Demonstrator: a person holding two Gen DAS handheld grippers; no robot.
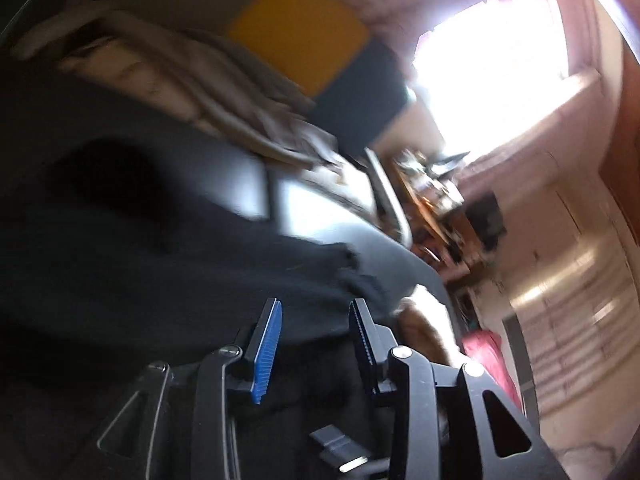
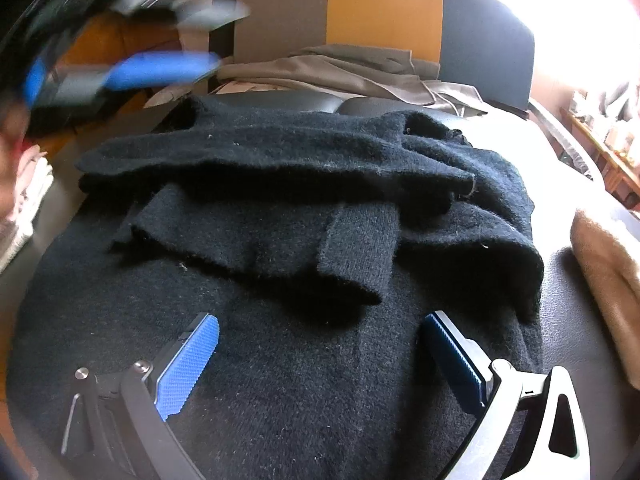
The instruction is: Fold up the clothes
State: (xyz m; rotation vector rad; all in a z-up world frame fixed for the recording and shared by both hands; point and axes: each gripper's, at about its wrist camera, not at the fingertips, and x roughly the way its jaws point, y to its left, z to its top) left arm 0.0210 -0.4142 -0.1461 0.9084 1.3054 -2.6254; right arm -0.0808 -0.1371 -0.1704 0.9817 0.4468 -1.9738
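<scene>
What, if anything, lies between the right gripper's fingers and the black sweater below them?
Nothing visible does. The right gripper stands open directly over the black sweater, its blue pads apart with only bare knit between them. The folded sleeve lies further ahead, and the tan garment sits off to the side.
</scene>
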